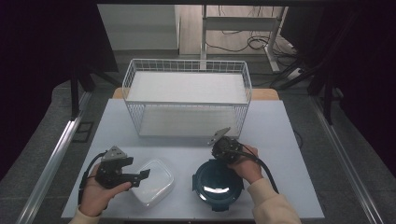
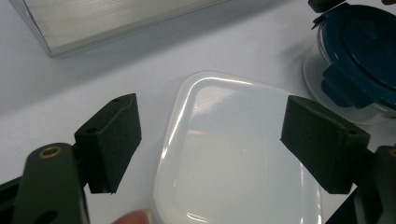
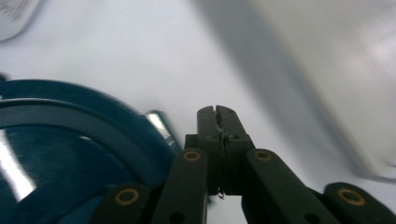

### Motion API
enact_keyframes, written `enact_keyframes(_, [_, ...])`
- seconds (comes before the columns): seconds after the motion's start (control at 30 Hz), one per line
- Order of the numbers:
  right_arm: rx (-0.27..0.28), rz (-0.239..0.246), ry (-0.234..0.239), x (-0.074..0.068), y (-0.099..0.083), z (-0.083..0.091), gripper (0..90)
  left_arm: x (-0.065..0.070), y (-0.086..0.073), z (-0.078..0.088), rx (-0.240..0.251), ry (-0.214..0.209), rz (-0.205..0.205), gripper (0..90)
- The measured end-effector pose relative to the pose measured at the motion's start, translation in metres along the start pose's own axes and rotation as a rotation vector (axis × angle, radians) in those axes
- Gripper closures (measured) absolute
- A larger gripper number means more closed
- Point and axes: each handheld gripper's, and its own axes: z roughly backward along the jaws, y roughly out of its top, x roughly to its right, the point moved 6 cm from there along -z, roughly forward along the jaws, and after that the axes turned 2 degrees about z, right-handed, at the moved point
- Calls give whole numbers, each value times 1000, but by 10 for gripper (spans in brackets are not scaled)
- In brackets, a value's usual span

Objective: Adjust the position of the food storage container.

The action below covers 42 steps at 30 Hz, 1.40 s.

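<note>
Grippers over 2 lidded containers, wire basket (image 1: pixel 187 95) behind.
Left gripper (image 2: pixel 210 140) gapes above clear box (image 1: pixel 152 182); right gripper (image 3: pixel 217 114), pinched empty, beside blue tub (image 1: pixel 217 182).

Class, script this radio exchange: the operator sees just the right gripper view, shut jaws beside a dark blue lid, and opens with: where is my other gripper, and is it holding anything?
Observer: The left gripper holds nothing; its jaws stand open, aimed at a clear square box.
Operator: Where is that box from my blue lid?
Observer: In the high view it lies on the table just left of the round box with the blue lid, apart from it.
Operator: What is beyond my jaws?
Observer: A white wire basket stands at the table's far side, beyond the right gripper.
</note>
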Motion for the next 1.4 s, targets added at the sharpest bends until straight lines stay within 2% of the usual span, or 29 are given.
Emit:
enact_keyframes(0.03, [66, -49, -22, 4, -2, 11, 882, 1, 1, 0, 5, -3, 3, 199])
enact_keyframes(0.07, [66, -49, -22, 4, -2, 11, 882, 1, 1, 0, 5, -3, 3, 198])
enact_keyframes(0.1, [99, -73, -26, 6, -3, 19, 885, 2, 1, 1, 5, -6, 4, 198])
enact_keyframes(0.13, [149, -108, -29, 8, -8, 34, 886, 2, 1, 1, 5, -9, 5, 198])
enact_keyframes(0.17, [149, -108, -29, 8, -8, 34, 886, 3, 1, 0, 5, -13, 3, 198])
enact_keyframes(0.23, [207, -137, -37, 6, -15, 51, 877, 5, 2, 0, 6, -15, 2, 197])
enact_keyframes(0.27, [262, -169, -28, 3, -23, 64, 830, 8, 2, 0, 4, -17, 0, 196])
enact_keyframes(0.33, [296, -218, -10, -1, -32, 72, 725, 9, 2, 0, 5, -20, 0, 195])
enact_keyframes(0.37, [304, -247, -5, -2, -37, 75, 614, 11, 3, 1, 6, -26, 0, 194])
enact_keyframes(0.4, [304, -247, -5, -2, -37, 75, 614, 12, 3, 1, 9, -31, 2, 194])
enact_keyframes(0.43, [316, -329, -15, -5, -49, 80, 327, 15, 5, 3, 16, -35, 3, 192])
enact_keyframes(0.47, [316, -329, -15, -5, -49, 80, 327, 15, 5, 3, 16, -35, 3, 191])
enact_keyframes(0.5, [327, -376, -7, -8, -59, 83, 237, 18, 6, 4, 22, -38, 4, 189])
enact_keyframes(0.53, [340, -404, 4, -11, -64, 85, 205, 20, 7, 4, 24, -39, 5, 186])
enact_keyframes(0.57, [340, -404, 4, -11, -64, 85, 205, 20, 7, 4, 24, -39, 5, 183])
enact_keyframes(0.6, [358, -429, 20, -13, -70, 87, 196, 22, 7, 4, 28, -40, 9, 183])
enact_keyframes(0.67, [360, -485, 75, -18, -85, 90, 175, 28, 8, 4, 29, -49, 8, 170])
enact_keyframes(0.8, [373, -511, 112, -21, -94, 94, 168, 31, 8, 5, 30, -56, 9, 159])
enact_keyframes(0.83, [368, -517, 101, -21, -97, 95, 166, 30, 9, 6, 35, -61, 21, 157])
enact_keyframes(1.1, [369, -540, 108, -22, -97, 92, 169, 28, 9, 8, 44, -76, 55, 148])
enact_keyframes(1.23, [375, -550, 103, -22, -98, 93, 167, 34, 11, 8, 52, -78, 81, 125])
enact_keyframes(1.4, [398, -569, 88, -18, -100, 99, 162, 42, 12, 8, 58, -96, 84, 112])
